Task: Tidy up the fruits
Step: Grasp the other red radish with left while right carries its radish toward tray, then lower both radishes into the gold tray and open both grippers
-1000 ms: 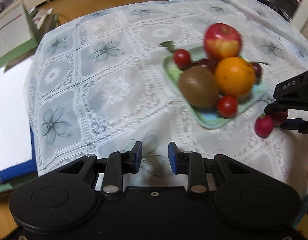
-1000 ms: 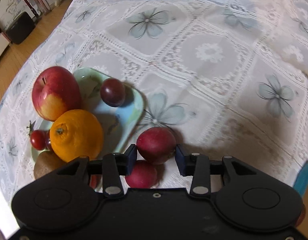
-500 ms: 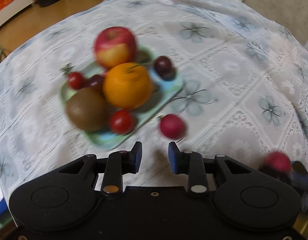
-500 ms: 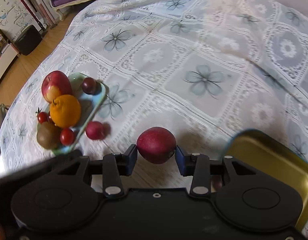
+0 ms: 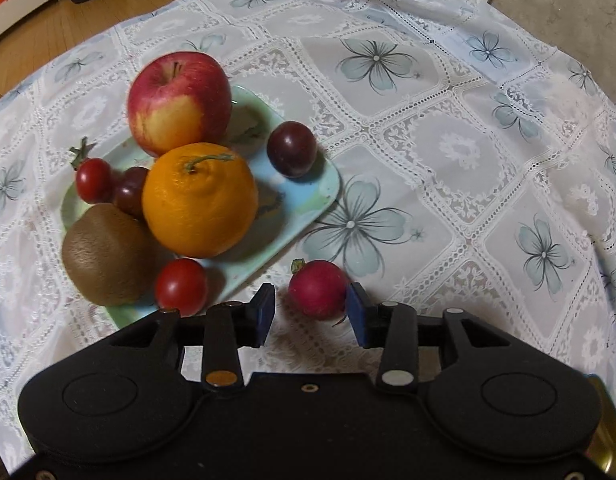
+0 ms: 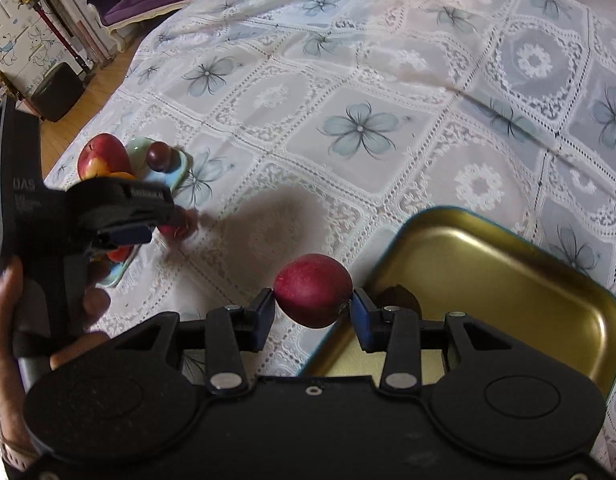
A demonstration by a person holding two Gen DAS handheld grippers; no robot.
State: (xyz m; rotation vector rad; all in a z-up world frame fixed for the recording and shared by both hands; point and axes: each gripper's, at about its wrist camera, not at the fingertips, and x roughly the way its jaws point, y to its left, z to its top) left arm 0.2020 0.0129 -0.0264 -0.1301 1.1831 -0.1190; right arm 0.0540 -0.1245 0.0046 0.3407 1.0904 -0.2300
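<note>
Two red fruits are in play. One red fruit (image 6: 313,295) is pinched between the blue pads of the right gripper (image 6: 313,307), held in the air at the near left edge of the gold tray (image 6: 520,280), whose floor carries a dark reflection just behind the fruit. The other, a small red fruit (image 5: 318,289) with a bit of stem, lies on the tablecloth (image 5: 448,152) between the spread fingers of the left gripper (image 5: 311,312); its right side sits against or very close to the right pad, while a clear gap separates it from the left pad.

Just beside it, to the left, stands the pale green plate (image 5: 322,184). On the plate are a red-and-yellow apple (image 5: 179,102), an orange (image 5: 200,200) with a green stem in front of it, a dark plum (image 5: 292,149) near the right rim, a kiwi (image 5: 104,254) at the left front corner, a cherry tomato (image 5: 181,287) at the front edge, another cherry tomato (image 5: 93,180) at the left, and a second dark plum (image 5: 130,191) tucked between that tomato and the orange.

From the right wrist view, the person's left hand (image 6: 12,312) grips the handle of the left gripper.
</note>
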